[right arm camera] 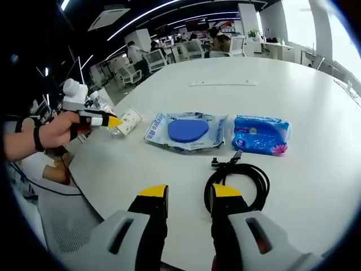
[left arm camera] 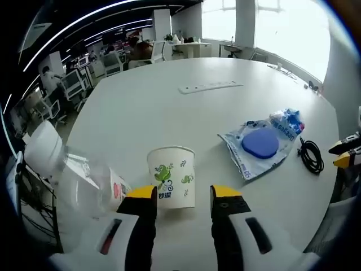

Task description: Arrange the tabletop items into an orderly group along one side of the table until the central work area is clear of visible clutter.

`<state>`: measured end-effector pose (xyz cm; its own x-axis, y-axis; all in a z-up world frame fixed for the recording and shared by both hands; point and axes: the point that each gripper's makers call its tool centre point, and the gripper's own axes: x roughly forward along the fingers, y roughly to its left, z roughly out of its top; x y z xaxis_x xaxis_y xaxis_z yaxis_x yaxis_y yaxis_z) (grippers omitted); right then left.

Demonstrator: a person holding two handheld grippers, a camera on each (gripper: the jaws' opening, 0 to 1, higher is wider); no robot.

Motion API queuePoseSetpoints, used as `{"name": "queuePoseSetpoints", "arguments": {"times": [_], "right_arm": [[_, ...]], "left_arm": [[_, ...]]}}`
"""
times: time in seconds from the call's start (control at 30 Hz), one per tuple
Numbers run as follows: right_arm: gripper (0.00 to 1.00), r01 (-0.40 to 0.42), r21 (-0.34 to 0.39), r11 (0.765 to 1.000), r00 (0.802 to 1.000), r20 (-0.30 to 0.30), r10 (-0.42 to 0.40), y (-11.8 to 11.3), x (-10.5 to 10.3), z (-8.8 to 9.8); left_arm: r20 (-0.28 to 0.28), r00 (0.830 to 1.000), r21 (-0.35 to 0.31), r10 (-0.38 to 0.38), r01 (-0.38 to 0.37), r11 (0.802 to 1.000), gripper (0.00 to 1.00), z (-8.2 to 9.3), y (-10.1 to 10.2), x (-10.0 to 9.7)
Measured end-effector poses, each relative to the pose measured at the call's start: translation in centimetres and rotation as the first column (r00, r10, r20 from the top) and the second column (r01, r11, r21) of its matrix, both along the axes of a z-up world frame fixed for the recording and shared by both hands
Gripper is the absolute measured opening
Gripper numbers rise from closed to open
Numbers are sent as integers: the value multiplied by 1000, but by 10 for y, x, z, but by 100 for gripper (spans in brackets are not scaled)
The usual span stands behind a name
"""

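Paper cup, white with green leaf print, stands upright before left gripper.

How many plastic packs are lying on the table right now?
2: a clear pack with a blue disc beside the paper cup, and a blue pack next to it, above the black cable.

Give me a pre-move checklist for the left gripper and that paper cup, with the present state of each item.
1. Left gripper jaws open: ok.
2. Paper cup centred between the jaws: ok, upright just ahead of the tips.
3. Cup already gripped: not ok, jaws apart.
4. Clear plastic bottle beside the left jaw out of the way: not ok, it lies close.
5. Right gripper free: ok, open, with the black cable just ahead.
6. Cup empty: cannot tell.
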<state>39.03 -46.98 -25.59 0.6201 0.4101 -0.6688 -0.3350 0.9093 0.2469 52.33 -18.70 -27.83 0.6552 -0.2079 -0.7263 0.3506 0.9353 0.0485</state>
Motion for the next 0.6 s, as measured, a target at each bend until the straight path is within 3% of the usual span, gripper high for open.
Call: {"name": "queuePoseSetpoints", "arguments": {"times": [0.1, 0.33, 0.6], "right_arm": [[28, 8, 10, 1000, 1000, -7, -8, 0, -1, -2], [28, 11, 21, 1000, 1000, -23, -11, 4, -7, -8], [28, 39, 19, 999, 999, -33, -39, -9, -11, -10]], "left_arm": [[-10, 1000, 64, -4, 5, 998, 36, -6, 4, 3], [-55, 998, 66, 17, -14, 998, 37, -19, 4, 10], [-82, 996, 72, 24, -18, 997, 37, -28, 3, 13]]}}
